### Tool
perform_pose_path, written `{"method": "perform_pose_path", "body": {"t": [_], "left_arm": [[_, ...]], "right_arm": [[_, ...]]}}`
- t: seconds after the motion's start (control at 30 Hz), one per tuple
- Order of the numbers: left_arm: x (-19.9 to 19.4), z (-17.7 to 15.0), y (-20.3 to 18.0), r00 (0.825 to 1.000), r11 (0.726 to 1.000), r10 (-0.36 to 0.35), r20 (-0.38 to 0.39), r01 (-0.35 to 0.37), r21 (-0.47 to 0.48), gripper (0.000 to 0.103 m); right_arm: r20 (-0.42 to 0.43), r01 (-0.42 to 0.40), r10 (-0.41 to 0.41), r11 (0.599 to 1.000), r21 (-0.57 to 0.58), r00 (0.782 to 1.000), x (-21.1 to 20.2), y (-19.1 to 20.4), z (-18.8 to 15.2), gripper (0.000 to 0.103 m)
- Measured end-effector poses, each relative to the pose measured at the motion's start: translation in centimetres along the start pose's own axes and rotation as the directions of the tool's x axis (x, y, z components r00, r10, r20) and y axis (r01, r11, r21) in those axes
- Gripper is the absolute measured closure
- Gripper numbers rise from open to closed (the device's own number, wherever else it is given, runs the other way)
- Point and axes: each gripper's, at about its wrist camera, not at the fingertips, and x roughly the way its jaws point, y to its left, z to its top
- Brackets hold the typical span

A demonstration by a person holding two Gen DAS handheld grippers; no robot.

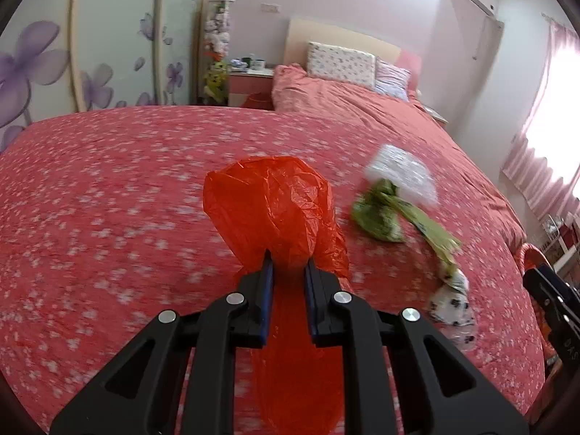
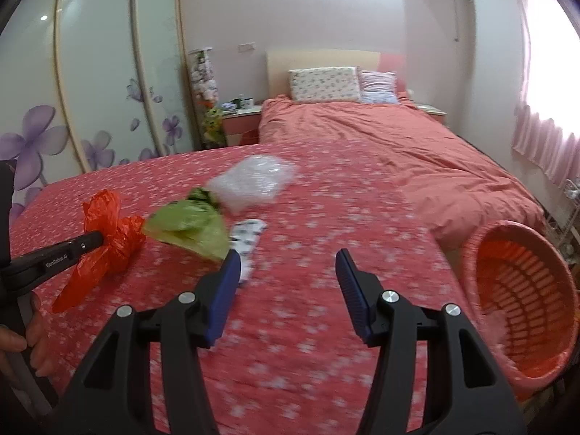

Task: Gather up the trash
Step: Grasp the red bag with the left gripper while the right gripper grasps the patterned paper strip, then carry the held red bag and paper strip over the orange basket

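Two tongs: left tongs (image 1: 287, 264) clamped on red bag (image 1: 268, 203); right tongs (image 2: 288, 259) apart, empty.

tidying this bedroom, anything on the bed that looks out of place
Yes: loose trash lies on the bedspread: a green plastic bag, a clear crumpled wrapper and a black-spotted white wrapper. The left hand-held gripper holds a red plastic bag.
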Motion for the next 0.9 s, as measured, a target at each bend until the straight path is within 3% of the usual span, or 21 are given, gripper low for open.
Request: {"method": "perform_pose_path", "body": {"t": [0.13, 0.2, 0.3, 0.47, 0.6, 0.7, 0.9], "left_arm": [[-0.4, 0.5, 1.9, 1.0, 0.999, 0.024, 0.018, -0.023, -0.025, 0.088], [-0.6, 0.6, 2.5, 0.999, 0.999, 0.03, 0.023, -0.029, -0.034, 0.088], [-0.8, 0.6, 3.1, 0.999, 0.999, 0.035, 0.029, -0.034, -0.04, 0.088], [-0.6, 0.7, 4.0, 0.999, 0.998, 0.035, 0.03, -0.034, -0.05, 0.088], [-0.4, 0.7, 4.1, 0.999, 0.998, 0.03, 0.026, -0.029, -0.053, 0.088], [-0.4, 0.6, 3.9, 0.999, 0.999, 0.025, 0.026, -0.024, -0.049, 0.088], [-0.4, 0.7, 2.8, 1.0, 0.999, 0.008, 0.027, -0.007, -0.036, 0.088]], "right_arm": [[-0.038, -0.041, 0.04, 0.999, -0.017, 0.998, 1.8, 2.2, 0.2, 0.05], [-0.067, -0.049, 0.047, 0.999, -0.021, 0.997, 3.2, 3.0, 0.3, 0.055], [-0.115, -0.045, 0.041, 0.999, -0.029, 0.993, 5.0, 3.7, 0.3, 0.063], [-0.171, -0.028, 0.021, 0.999, -0.035, 0.985, 7.4, 4.4, -0.1, 0.065], [-0.218, -0.018, 0.012, 0.999, -0.026, 0.976, 8.7, 4.3, -0.2, 0.074], [-0.229, -0.008, 0.001, 1.0, -0.028, 0.973, 8.8, 3.9, -0.3, 0.082], [-0.208, 0.042, -0.042, 0.999, -0.003, 0.977, 8.1, 1.4, -0.3, 0.086]]}}
